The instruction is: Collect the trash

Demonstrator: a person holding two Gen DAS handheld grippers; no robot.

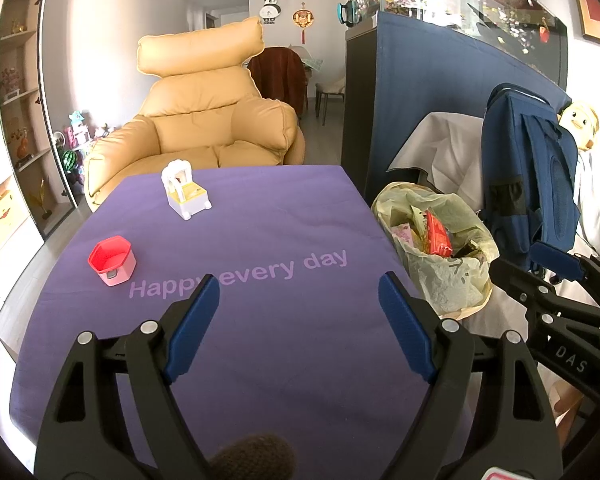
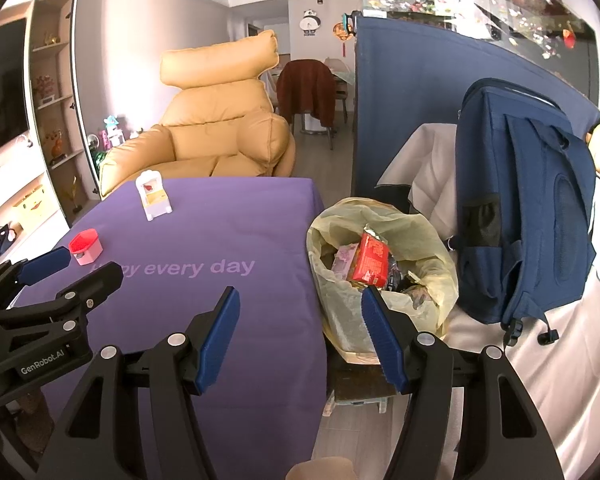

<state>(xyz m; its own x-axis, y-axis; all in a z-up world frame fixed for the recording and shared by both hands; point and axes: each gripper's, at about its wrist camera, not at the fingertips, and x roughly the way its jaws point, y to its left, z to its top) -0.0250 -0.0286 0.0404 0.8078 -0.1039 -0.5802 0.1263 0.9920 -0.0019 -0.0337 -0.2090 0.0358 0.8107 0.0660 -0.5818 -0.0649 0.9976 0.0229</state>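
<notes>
The bench (image 1: 260,208), under its purple cloth, is my landmark. The trash bag (image 2: 380,264) stands just off the bench's right edge, between the bench and a blue backpack (image 2: 520,208). I judge the bag to be thin, soft film: light, crinkly and easily torn. Take hold at the bunched rim, not the wall, and lift gently.

Inside the bag, a red wrapper (image 2: 371,261) stands upright above paler packets. It looks light, slick and crushable; pinch it across its flat faces.

On the bench's far half sit a white toy (image 1: 185,191) and a red cup (image 1: 111,259), well apart. Both look rigid and light. Whether they count as trash I cannot tell.

My left tool (image 1: 298,326) hovers over the bench's near half, jaws wide apart, holding and touching nothing. My right tool (image 2: 298,338) hovers at the bench's right edge beside the bag, jaws wide apart, also empty.
</notes>
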